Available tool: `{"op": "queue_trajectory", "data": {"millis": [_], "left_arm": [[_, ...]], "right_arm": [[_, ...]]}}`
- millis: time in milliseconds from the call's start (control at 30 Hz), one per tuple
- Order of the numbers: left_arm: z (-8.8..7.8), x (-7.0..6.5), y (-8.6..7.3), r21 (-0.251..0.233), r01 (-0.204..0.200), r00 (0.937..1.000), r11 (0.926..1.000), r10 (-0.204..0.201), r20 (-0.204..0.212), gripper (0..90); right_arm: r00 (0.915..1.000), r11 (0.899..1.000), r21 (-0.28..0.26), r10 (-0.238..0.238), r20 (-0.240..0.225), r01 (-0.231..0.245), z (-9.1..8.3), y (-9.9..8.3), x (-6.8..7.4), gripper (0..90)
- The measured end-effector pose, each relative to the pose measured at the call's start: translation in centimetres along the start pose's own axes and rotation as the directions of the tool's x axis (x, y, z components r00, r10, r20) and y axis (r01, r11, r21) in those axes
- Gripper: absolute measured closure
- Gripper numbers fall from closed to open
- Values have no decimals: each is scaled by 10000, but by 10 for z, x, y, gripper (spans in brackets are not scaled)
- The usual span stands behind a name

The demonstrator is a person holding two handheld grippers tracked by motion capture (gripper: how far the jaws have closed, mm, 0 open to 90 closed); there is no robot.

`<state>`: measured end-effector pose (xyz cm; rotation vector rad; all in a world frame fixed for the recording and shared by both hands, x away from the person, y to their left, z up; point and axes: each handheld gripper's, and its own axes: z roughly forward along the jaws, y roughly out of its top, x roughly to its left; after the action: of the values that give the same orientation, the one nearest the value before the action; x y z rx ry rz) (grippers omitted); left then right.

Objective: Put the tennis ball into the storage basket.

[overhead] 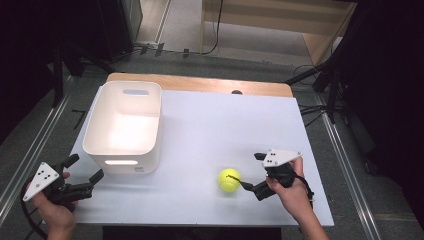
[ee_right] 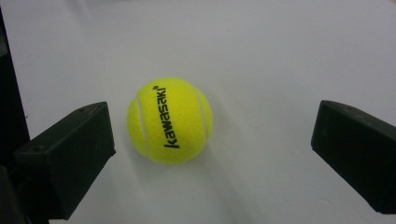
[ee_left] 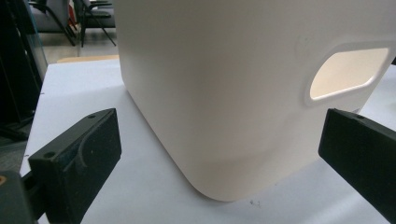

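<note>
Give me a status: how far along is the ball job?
Done: nothing visible yet; the bin looks empty. In hand: the right gripper is open, jaws either side of the ball, not touching it. The ball sits on the table. The left gripper is open, facing the bin's corner. Left, probably: grip, lift, carry to the bin, release.

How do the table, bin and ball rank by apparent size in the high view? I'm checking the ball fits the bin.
1. table
2. bin
3. ball, far smaller than the bin's opening.
</note>
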<state>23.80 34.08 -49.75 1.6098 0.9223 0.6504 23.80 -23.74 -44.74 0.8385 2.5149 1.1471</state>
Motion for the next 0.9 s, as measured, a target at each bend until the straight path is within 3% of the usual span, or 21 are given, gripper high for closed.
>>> {"op": "queue_trajectory", "data": {"millis": [433, 900], "left_arm": [[0, 0, 0, -6, 7, 10000, 10000, -7, 13, 0], [0, 0, 0, -4, 7, 10000, 10000, -7, 18, 0]], "right_arm": [[9984, 9972, 632, -361, -433, 388, 13, 11, 6, 0], [9923, 9877, 1271, -796, -945, 913, 24, 19, 9, 0]]}}
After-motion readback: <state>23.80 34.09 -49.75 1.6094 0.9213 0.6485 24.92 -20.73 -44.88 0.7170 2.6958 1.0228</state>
